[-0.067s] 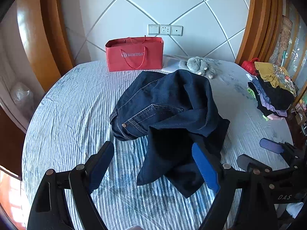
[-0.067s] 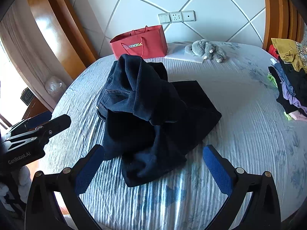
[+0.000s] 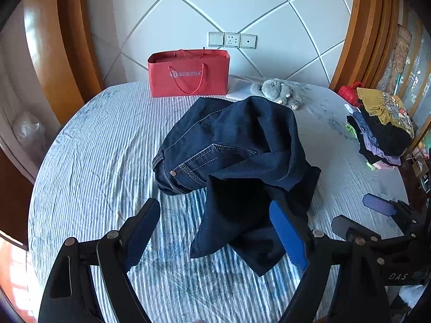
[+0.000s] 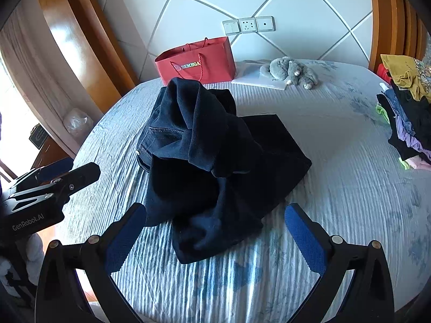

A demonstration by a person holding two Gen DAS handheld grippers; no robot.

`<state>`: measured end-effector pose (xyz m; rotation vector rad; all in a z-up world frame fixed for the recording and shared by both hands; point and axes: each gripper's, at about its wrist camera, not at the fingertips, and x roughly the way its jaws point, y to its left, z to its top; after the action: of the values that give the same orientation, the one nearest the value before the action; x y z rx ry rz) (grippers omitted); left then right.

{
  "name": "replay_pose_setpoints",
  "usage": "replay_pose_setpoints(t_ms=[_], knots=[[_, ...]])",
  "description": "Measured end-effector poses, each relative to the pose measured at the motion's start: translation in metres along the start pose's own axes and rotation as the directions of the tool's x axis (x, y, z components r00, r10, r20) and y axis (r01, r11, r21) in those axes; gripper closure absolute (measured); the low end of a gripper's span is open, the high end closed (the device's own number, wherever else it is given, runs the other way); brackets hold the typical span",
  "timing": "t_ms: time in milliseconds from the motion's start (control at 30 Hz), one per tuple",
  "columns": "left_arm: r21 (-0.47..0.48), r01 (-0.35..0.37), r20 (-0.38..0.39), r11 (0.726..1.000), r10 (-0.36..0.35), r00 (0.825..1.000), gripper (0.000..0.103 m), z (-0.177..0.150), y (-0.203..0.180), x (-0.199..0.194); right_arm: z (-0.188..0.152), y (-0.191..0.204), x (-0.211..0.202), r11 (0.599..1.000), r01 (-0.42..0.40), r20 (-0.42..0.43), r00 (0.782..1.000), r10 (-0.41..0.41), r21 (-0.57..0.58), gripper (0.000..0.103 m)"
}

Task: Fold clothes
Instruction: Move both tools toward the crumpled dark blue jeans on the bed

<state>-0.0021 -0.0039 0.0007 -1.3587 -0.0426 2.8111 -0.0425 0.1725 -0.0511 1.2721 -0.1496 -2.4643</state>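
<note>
Dark jeans (image 3: 234,167) bunched mid-frame on striped bed (image 3: 102,161); left gripper (image 3: 215,239) & right gripper (image 4: 215,237) both spread wide, empty, at bottom of frame.

My view: round bed (image 3: 89,161) in blue-white striped sheet, white padded wall (image 3: 242,8) with diagonal seams, switch and socket panel (image 3: 232,39), curved wood frame (image 3: 51,53) both sides, bright daylight from window (image 4: 10,113) on left
</note>
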Motion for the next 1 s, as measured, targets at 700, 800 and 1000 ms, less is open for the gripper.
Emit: replay_pose_setpoints(t_ms=[700,800,1000], knots=[[-0.074,0.093,-0.041,0.993,-0.096,0.995,0.019,0.006,0.022,-0.004,0.009,0.014,-0.006,0.999,0.028,0.039,0.999,-0.027,-0.026,0.0],[-0.072,0.098,-0.043,0.993,-0.102,0.994,0.019,0.007,0.021,-0.002,0.01,0.016,-0.006,0.999,0.025,0.043,0.999,-0.024,-0.032,0.0],[-0.07,0.098,-0.042,0.993,-0.101,0.994,0.019,0.007,0.022,-0.001,0.012,0.016,-0.004,0.999,0.03,0.043,0.999,-0.029,-0.034,0.0]])
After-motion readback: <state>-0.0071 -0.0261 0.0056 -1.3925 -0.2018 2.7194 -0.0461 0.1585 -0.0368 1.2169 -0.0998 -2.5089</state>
